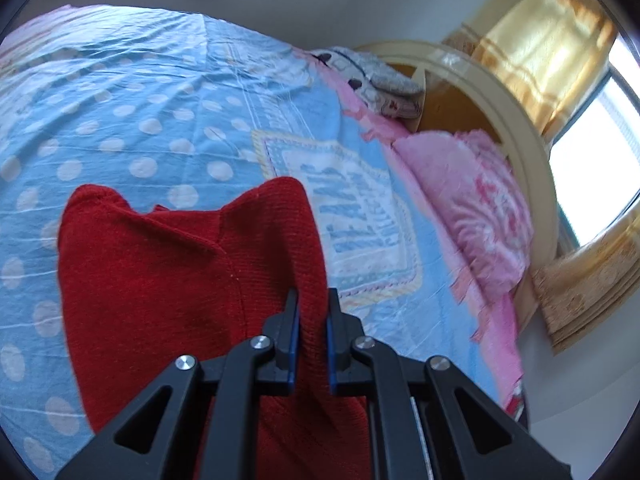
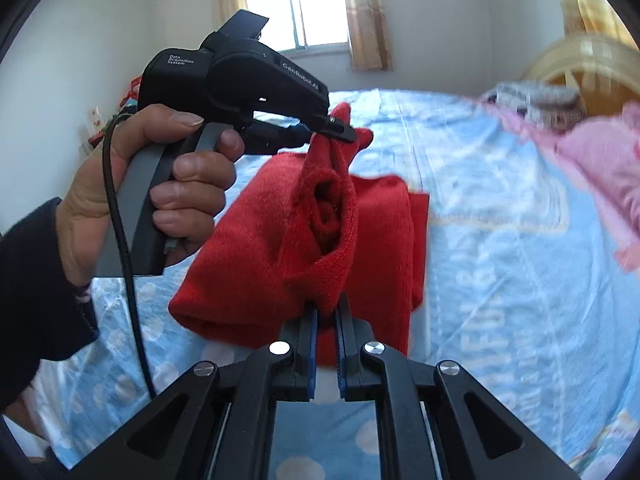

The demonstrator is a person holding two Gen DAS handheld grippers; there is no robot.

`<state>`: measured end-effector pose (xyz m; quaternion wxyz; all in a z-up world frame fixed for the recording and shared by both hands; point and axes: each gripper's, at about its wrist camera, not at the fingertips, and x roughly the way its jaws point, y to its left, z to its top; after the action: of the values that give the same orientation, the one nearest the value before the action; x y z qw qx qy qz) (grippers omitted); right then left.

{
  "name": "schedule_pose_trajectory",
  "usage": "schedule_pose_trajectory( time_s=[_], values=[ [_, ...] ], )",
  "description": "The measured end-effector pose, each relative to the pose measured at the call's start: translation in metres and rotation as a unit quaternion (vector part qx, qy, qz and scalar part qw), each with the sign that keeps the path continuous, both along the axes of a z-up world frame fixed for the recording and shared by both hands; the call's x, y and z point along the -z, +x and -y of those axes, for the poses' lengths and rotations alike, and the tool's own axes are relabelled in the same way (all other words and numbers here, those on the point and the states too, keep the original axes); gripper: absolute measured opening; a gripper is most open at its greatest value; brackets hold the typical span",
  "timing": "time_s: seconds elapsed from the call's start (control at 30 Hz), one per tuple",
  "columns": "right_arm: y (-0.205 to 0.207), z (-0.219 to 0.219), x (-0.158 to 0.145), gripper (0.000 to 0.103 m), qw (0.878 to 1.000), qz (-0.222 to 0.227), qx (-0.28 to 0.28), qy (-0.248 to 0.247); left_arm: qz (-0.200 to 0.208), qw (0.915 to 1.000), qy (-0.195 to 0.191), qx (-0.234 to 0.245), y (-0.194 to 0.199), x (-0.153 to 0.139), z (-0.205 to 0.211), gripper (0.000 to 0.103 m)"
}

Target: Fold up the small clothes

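A red knit garment (image 1: 168,280) hangs above the blue polka-dot bed sheet (image 1: 120,100), held up between both grippers. My left gripper (image 1: 313,304) is shut on a fold of its edge. My right gripper (image 2: 327,312) is shut on another bunched edge of the garment (image 2: 256,248). In the right wrist view the left gripper (image 2: 340,130) shows from the side, in a hand, pinching the cloth's far corner. The garment droops in a loose fold between the two grips.
A pink pillow (image 1: 472,208) and a grey folded cloth (image 1: 376,80) lie by the rounded wooden headboard (image 1: 520,120). Yellow curtains (image 1: 540,48) and a window (image 2: 296,4) are behind. The blue sheet (image 2: 500,240) spreads below the garment.
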<state>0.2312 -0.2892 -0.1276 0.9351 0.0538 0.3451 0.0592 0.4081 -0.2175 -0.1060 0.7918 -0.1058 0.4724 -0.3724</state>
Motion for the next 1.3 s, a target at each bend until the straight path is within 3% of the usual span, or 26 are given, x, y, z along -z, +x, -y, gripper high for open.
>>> schedule_pose_trajectory(
  time_s=[0.07,0.3,0.53,0.67,0.8,0.9,0.93,0.97,1.07,1.13,1.17,1.27,1.3],
  values=[
    [0.001,0.009,0.008,0.007,0.999,-0.016,0.005,0.035,0.003,0.9999,0.015,0.004,-0.001,0.004,0.01,0.011],
    [-0.003,0.025,0.027,0.006,0.995,-0.043,0.019,0.085,0.024,0.9982,0.051,0.02,-0.013,0.011,0.032,0.011],
    [-0.003,0.05,0.035,0.006,0.987,-0.059,0.038,0.144,0.036,0.9978,0.05,0.024,-0.019,0.004,0.043,0.011],
    [-0.003,0.054,0.037,0.006,0.986,-0.061,0.044,0.152,0.038,0.9969,0.061,0.03,-0.022,0.008,0.057,0.011],
    [-0.003,0.057,0.043,0.006,0.984,-0.068,0.047,0.157,0.041,0.9947,0.09,0.029,-0.025,0.021,0.065,0.018],
    [-0.006,0.06,0.045,0.006,0.984,-0.067,0.045,0.158,0.06,0.994,0.088,0.024,-0.036,0.011,0.053,0.036],
    [-0.006,0.062,0.045,0.006,0.983,-0.067,0.043,0.164,0.074,0.9936,0.082,0.026,-0.043,0.004,0.046,0.047],
    [-0.008,0.065,0.046,0.006,0.982,-0.067,0.04,0.171,0.09,0.9922,0.082,0.025,-0.049,-0.001,0.039,0.058],
    [-0.012,0.072,0.046,0.01,0.982,-0.061,0.04,0.176,0.152,0.9845,0.086,0.009,-0.072,-0.016,0.007,0.077],
    [-0.018,0.081,0.042,0.039,0.984,-0.05,0.055,0.162,0.184,0.9768,0.11,-0.009,-0.082,-0.017,-0.013,0.086],
    [-0.022,0.084,0.038,0.045,0.985,-0.039,0.067,0.152,0.205,0.969,0.136,-0.028,-0.088,-0.013,-0.025,0.086],
    [-0.031,0.091,0.021,0.048,0.986,-0.003,0.104,0.131,0.231,0.9534,0.184,-0.062,-0.095,0.004,-0.049,0.086],
    [-0.032,0.089,0.014,0.048,0.987,0.012,0.105,0.123,0.228,0.9526,0.189,-0.068,-0.095,0.011,-0.056,0.086]
  ],
)
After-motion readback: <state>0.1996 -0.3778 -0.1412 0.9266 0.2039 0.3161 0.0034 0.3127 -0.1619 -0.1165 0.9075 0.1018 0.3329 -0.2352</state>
